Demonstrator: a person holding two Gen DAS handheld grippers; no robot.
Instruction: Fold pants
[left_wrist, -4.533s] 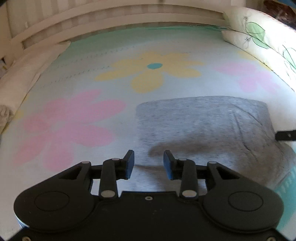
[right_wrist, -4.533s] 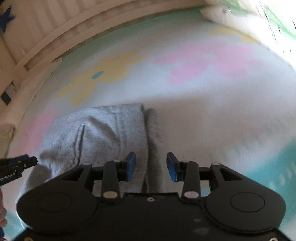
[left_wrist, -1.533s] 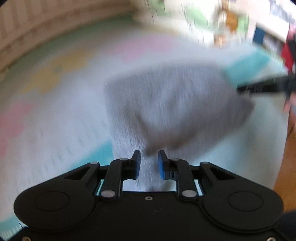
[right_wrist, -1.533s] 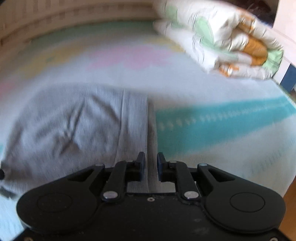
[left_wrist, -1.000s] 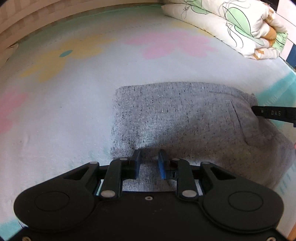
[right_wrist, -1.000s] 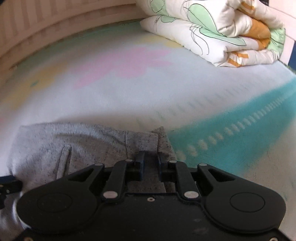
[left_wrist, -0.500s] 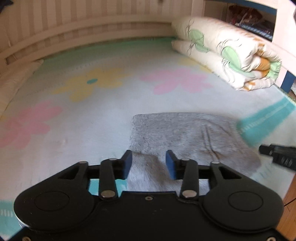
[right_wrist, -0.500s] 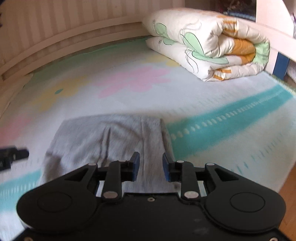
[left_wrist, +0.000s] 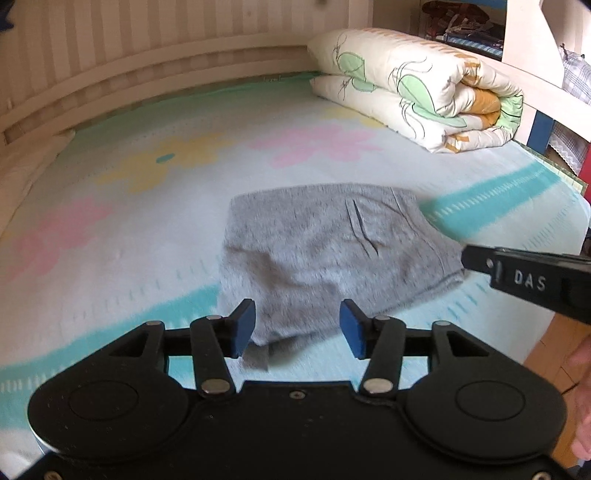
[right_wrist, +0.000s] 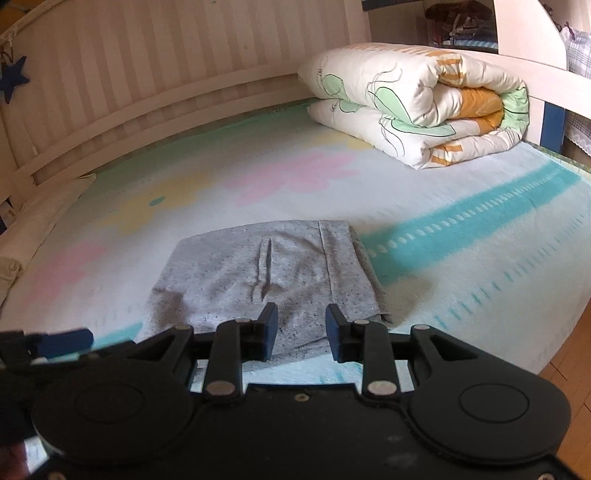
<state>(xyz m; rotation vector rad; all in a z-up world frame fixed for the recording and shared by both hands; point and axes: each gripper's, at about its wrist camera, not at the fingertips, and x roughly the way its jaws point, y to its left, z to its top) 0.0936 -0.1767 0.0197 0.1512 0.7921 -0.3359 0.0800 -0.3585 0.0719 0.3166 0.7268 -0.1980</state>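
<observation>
The grey pants (left_wrist: 325, 251) lie folded into a compact rectangle on the flowered bed sheet (left_wrist: 147, 206), near the bed's front edge. They also show in the right wrist view (right_wrist: 266, 273), with a pocket slit facing up. My left gripper (left_wrist: 297, 326) is open and empty, raised above the near left corner of the pants. My right gripper (right_wrist: 301, 334) is open and empty, raised above the near edge. The right gripper's finger (left_wrist: 517, 280) shows at the right of the left wrist view, beside the pants' right corner.
A rolled quilt (right_wrist: 417, 99) with green and orange print lies at the far right of the bed. A striped headboard (right_wrist: 147, 74) runs along the back. A pale pillow (right_wrist: 37, 221) lies at the left. The wooden floor (right_wrist: 569, 362) shows beyond the bed's front right edge.
Both grippers were shut on the near edge of the pants a second ago. They have opened, let go and pulled back and up. The folded pants lie flat.
</observation>
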